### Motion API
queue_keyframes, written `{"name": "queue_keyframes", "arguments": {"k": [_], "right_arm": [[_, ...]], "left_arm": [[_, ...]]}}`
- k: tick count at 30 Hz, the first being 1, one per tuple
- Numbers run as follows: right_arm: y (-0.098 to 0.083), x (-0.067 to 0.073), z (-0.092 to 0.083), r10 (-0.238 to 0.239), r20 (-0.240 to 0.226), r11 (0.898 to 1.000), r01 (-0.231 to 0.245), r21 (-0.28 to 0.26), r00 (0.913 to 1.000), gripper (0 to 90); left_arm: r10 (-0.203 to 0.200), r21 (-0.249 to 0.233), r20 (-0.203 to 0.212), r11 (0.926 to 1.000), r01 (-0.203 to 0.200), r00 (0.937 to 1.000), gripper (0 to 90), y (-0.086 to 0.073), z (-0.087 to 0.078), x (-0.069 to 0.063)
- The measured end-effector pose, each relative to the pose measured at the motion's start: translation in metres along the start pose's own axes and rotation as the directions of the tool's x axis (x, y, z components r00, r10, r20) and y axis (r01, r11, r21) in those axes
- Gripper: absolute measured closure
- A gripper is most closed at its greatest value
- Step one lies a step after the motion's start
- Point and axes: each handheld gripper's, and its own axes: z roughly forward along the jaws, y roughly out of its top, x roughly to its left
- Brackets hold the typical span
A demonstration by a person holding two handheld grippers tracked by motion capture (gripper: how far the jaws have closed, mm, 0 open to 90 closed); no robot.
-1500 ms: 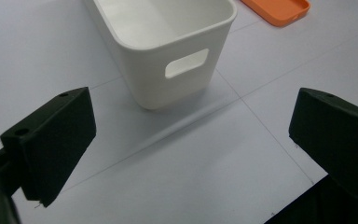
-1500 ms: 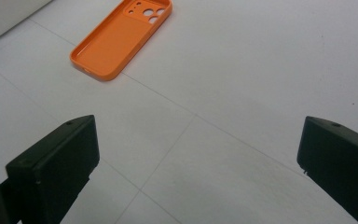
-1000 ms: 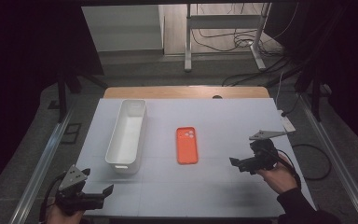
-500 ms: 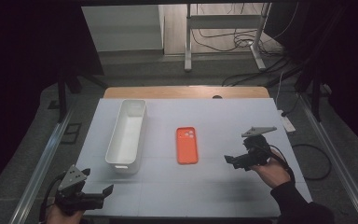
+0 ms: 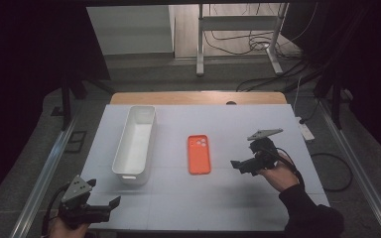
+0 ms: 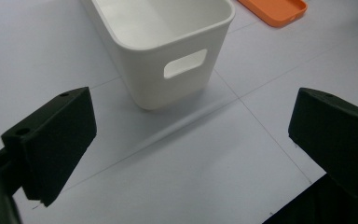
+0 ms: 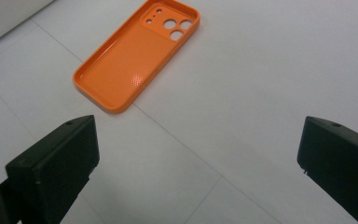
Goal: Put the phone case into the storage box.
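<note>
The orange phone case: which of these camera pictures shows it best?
The right gripper view: the phone case lies whole and close, open side up, camera holes plain. The high view shows it whole but small; the left gripper view catches one end.

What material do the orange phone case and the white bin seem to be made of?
The orange phone case looks like soft silicone or rubbery plastic: matte, with a fine dotted texture inside, a raised lip and round camera cut-outs. The white bin looks like rigid moulded plastic: smooth, slightly satin walls, rounded corners and a slot handle cut through one end. Neither can be confirmed by look alone.
</note>
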Motion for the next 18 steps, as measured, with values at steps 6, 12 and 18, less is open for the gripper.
{"name": "queue_keyframes", "arguments": {"k": [6, 12, 18], "right_arm": [[0.009, 0.001, 0.008, -0.029, 0.002, 0.999, 0.029, 0.019, 0.9996, 0.0], [0.015, 0.002, 0.016, -0.032, -0.004, 0.999, 0.032, 0.013, 0.9995, 0.0], [0.022, 0.004, 0.025, -0.037, -0.021, 0.999, 0.037, 0.015, 0.9991, 0.0]], "left_arm": [[0.001, 0.004, 0.0, 1.0, -0.001, 1.0, 1.7, 0.0, 0.0, 0.0], [0.002, 0.004, 0.0, 1.0, -0.002, 1.0, 1.8, 0.0, 0.0, 0.0], [0.004, 0.005, 0.001, 1.0, -0.004, 1.0, 1.8, 0.0, 0.001, 0.0]]}}
